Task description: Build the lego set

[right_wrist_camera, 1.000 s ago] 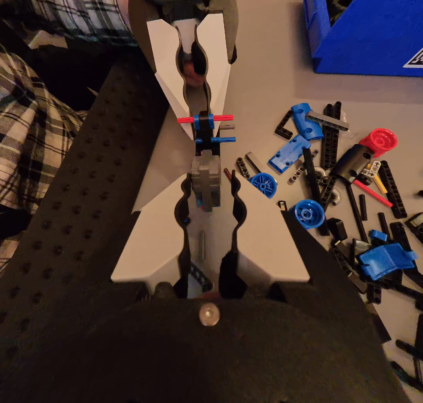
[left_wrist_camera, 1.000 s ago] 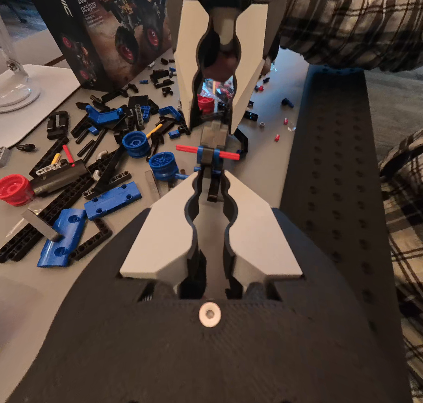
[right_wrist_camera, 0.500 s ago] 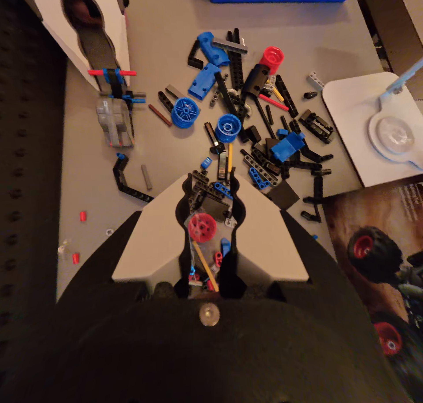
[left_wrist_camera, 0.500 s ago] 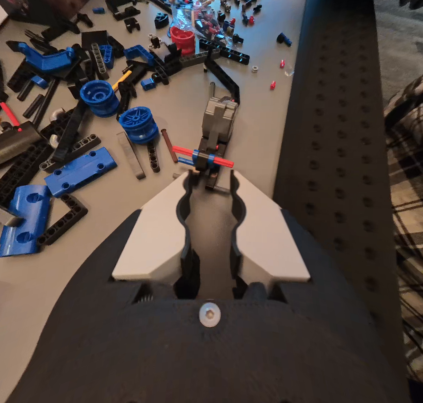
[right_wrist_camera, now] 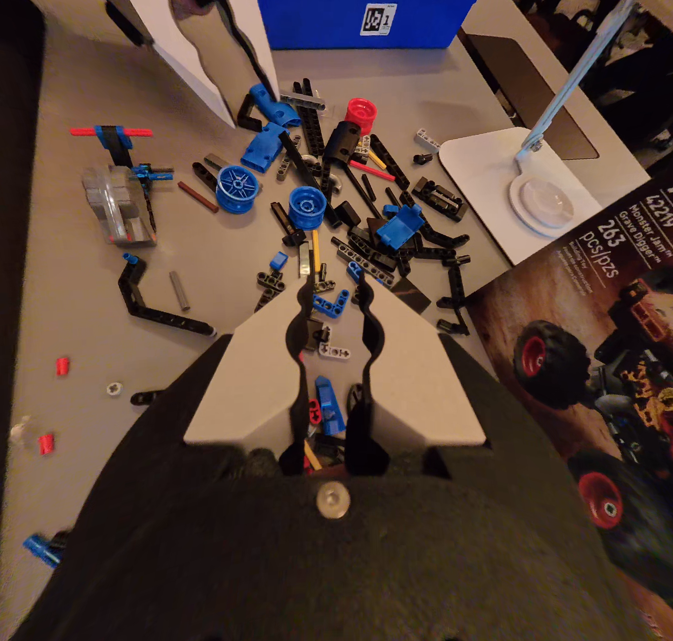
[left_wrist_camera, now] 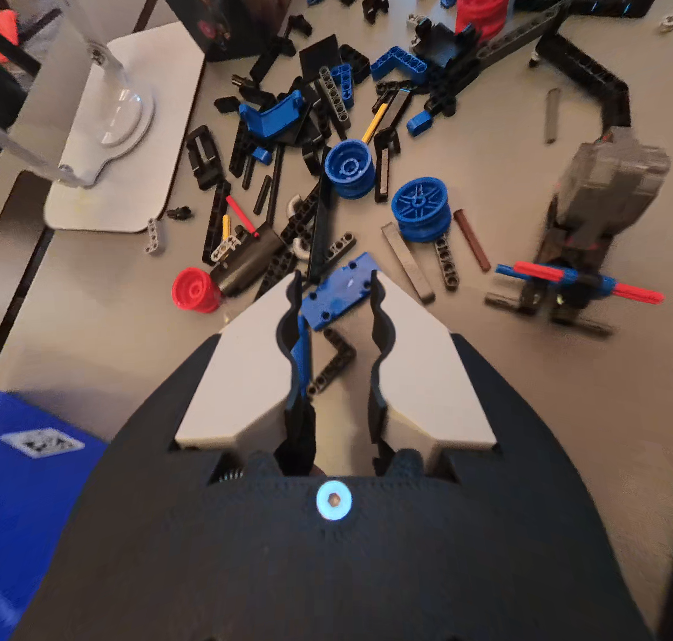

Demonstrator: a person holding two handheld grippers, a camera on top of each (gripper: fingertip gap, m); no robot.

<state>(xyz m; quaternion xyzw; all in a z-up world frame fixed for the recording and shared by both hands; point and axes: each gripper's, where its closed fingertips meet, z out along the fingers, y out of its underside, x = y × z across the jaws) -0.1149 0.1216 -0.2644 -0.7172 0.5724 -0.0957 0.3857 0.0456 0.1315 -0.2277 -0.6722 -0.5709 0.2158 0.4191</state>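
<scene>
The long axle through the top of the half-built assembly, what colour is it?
Red axle, seen best in the right wrist view.

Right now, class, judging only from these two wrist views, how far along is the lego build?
Done: one small sub-assembly, a grey block with black beams and a red axle, lies on the table. In hand: nothing; the left gripper and right gripper are both open above loose parts. Left: nearly everything, including both blue wheel rims, the red rim and the scattered black beams.

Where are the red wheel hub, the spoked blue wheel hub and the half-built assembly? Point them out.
red wheel hub (left_wrist_camera: pixel 195 290), left wrist view, on its round face.
spoked blue wheel hub (right_wrist_camera: pixel 236 188), right wrist view, on its spokes.
half-built assembly (right_wrist_camera: pixel 116 201), right wrist view, on its grey block.
</scene>
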